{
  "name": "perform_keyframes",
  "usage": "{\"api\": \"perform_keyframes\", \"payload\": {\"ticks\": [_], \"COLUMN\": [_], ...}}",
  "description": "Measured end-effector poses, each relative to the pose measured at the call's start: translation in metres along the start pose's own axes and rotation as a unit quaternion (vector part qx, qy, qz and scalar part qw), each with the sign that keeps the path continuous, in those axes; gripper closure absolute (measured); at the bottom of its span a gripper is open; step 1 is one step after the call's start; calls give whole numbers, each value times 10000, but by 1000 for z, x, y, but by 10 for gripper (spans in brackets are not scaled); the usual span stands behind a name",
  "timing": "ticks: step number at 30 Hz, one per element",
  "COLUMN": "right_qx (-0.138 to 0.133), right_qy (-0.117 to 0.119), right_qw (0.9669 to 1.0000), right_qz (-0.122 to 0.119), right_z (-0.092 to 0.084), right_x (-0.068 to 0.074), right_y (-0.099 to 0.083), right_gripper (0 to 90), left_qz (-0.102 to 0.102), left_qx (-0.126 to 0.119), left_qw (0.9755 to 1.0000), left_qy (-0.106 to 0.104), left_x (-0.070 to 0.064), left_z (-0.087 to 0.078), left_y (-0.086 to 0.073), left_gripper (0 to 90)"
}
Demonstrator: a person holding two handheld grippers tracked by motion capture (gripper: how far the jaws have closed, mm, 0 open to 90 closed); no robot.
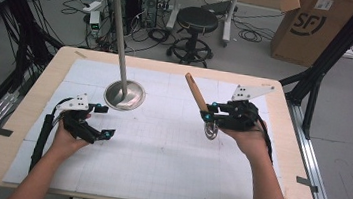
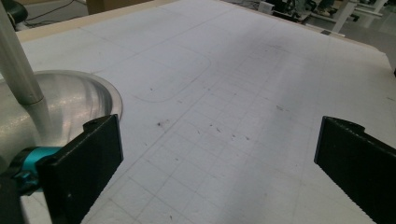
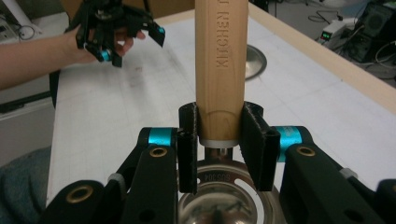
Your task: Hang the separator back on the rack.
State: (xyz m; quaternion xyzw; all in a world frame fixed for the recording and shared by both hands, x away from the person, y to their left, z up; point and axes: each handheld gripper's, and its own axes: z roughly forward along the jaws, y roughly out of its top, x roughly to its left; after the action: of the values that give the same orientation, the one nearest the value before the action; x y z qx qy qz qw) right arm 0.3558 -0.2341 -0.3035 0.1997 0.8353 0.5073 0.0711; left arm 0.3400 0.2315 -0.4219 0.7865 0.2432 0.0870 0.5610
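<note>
Wooden handle (image 3: 221,65) of the utensil pinched in my right tongs (image 1: 212,112), lifted above the tabletop's (image 1: 169,144) right half. Left tongs (image 1: 101,119) spread, empty, beside the stand's base (image 1: 124,95). Carrying step; next likely hanging it on the stand.

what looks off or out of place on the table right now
Nothing is spilled or broken. The one oddity is the utensil: the right tongs hold it with its wooden handle slanting up and its metal end hanging low, clear of the table. The stand is upright, and the left tongs are open.
</note>
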Motion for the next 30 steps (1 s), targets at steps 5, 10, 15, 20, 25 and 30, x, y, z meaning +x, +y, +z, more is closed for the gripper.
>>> {"api": "perform_keyframes", "payload": {"ticks": [5, 10, 15, 20, 25, 30], "right_qx": [-31, -34, -82, -180, -256, -281], "right_qy": [22, 46, 136, 140, 172, 108], "right_qw": [10000, 9998, 9995, 9990, 9989, 9988], "right_qz": [-61, -174, -281, -395, -348, -389], "right_z": [5, 10, 13, 17, 18, 20], "right_x": [-1, -1, -3, -6, -12, -17], "right_y": [14, 33, 48, 59, 72, 88], "right_gripper": [689, 689, 689, 689, 689, 689], "left_qz": [36, -32, -51, -50, -31, -47], "left_qx": [-10, -113, -169, -164, -141, -140], "left_qw": [10000, 9999, 9998, 9999, 9999, 9999], "left_qy": [4, 7, 10, 11, -7, 10], "left_x": [0, 5, 5, 5, 4, 5], "left_z": [0, 1, -1, -1, 0, 0], "left_y": [0, 0, 0, 0, 0, 0], "left_gripper": [17, 17, 17, 17, 17, 17]}}
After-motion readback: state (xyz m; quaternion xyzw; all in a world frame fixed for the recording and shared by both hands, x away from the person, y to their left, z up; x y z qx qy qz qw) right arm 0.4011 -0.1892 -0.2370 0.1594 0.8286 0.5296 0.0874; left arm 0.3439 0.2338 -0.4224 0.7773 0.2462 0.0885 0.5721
